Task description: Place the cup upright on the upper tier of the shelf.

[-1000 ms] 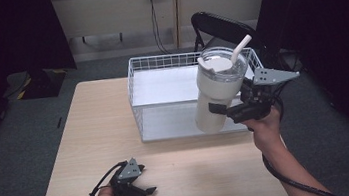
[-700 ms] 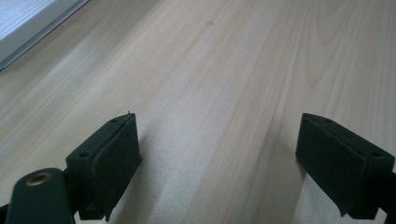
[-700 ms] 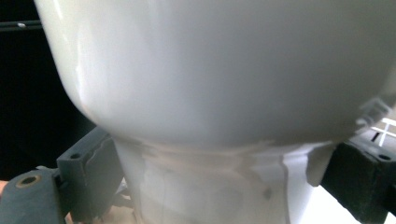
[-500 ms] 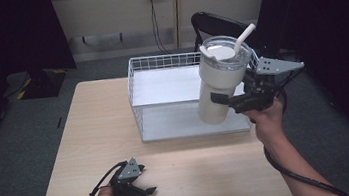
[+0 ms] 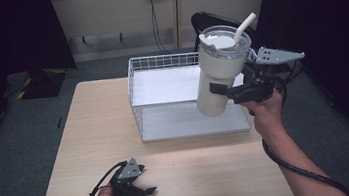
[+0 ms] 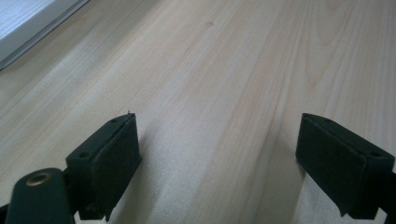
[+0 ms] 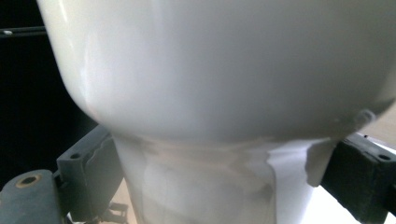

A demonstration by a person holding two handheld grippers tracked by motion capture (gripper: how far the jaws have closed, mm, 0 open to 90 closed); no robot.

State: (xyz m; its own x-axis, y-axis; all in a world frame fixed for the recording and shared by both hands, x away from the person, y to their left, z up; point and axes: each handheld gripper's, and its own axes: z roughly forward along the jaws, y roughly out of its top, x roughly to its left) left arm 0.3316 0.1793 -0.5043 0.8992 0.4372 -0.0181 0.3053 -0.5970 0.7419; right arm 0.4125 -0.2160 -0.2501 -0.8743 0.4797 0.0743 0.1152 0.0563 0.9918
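Wooden table (image 5: 92, 138) below; my right gripper (image 5: 227, 90) clamps the tumbler (image 5: 217, 72) low, tilted over the wire basket (image 5: 161, 84). Top-heavy, it could slip. Left gripper (image 5: 141, 191) rests apart.

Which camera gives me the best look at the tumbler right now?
The high view: the whole tumbler shows, with lid and straw, tilted and held above the wire basket by the right tool. The right gripper view has just a blurred close-up of its lower body between the jaws.
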